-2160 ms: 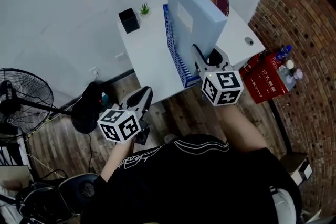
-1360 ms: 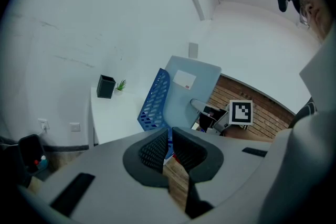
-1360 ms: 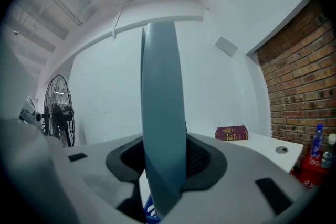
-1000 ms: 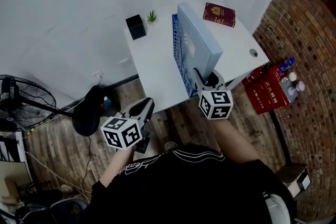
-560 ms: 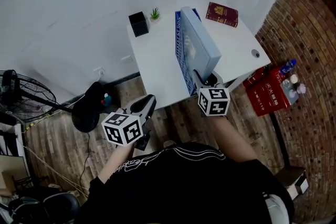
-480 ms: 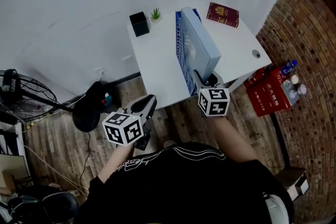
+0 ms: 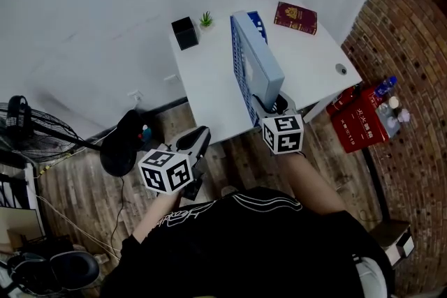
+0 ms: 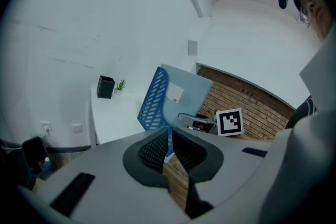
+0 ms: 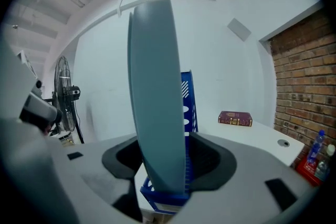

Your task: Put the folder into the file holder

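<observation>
A pale blue folder (image 7: pixel 261 67) stands on edge inside the blue slotted file holder (image 7: pixel 239 73) at the near edge of the white desk (image 7: pixel 209 84). My right gripper (image 7: pixel 269 104) is at the folder's near lower corner. In the right gripper view the folder (image 9: pixel 155 113) fills the space between the jaws, which are opening, and the pads do not seem to press on it; the holder (image 9: pixel 188 113) shows just behind. My left gripper (image 7: pixel 198 141) hangs off the desk's near left, jaws close together and empty (image 8: pixel 169 147).
A black pen cup (image 7: pixel 184 33) and a small potted plant (image 7: pixel 206 19) stand at the desk's far left corner. A dark red book (image 7: pixel 295 17) lies at the far right. A red box (image 7: pixel 360 115) and a brick wall are to the right, a fan (image 7: pixel 31 129) to the left.
The folder came down from a raised, tilted position and now sits low in the file holder. The right gripper lowered with it. The left gripper barely moved.
</observation>
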A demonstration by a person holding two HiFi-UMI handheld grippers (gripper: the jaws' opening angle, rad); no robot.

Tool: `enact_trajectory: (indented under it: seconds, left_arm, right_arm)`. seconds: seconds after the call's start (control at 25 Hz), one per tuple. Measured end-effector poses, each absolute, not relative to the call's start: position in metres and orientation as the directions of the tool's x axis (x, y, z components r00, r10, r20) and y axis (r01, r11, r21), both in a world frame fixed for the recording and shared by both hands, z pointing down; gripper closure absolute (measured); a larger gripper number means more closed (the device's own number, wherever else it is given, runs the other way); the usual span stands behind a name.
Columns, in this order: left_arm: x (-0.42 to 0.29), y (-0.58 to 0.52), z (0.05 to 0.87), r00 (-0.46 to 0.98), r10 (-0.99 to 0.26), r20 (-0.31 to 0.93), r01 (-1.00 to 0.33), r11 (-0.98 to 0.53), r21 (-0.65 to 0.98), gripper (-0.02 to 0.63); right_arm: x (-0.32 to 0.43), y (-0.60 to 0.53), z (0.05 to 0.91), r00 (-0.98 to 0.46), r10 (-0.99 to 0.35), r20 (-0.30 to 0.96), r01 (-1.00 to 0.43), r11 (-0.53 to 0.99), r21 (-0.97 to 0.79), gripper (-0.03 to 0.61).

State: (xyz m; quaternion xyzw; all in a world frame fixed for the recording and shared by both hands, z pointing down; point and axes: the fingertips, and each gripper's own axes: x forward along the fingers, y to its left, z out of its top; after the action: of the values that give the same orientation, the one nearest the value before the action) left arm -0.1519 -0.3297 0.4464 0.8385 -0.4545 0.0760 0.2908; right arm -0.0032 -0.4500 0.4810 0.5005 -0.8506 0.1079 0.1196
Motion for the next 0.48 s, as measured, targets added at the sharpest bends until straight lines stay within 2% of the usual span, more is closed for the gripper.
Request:
enact_trajectory:
  seconds: [0.12, 0.2, 0.36, 0.48]
  left_arm:
    - [-0.151, -0.325, 0.445, 0.573, -0.722, 0.389, -0.807, -0.412, 0.424, 0.565]
    - [-0.149, -0.321, 0.444, 0.573, -0.723, 0.387, -0.806, -0.409, 0.428, 0.565]
    - [-0.142, -0.306, 0.445, 0.581, -0.719, 0.382, -0.798, -0.411, 0.440, 0.565]
    - [-0.134, -0.293, 0.443, 0.594, -0.714, 0.370, -0.787, -0.421, 0.450, 0.565]
  right_arm:
    - [-0.003, -0.441, 0.470, -0.503, -0.814, 0.291, -0.858, 0.510, -0.058, 0.283]
    - [0.000, -0.433, 0.462, -0.514, -0.811, 0.279, -0.851, 0.523, -0.050, 0.259]
    - [0.014, -0.408, 0.445, -0.527, -0.809, 0.261, -0.844, 0.534, -0.049, 0.252]
    - [0.020, -0.381, 0.432, -0.575, -0.783, 0.239, -0.817, 0.567, -0.105, 0.281]
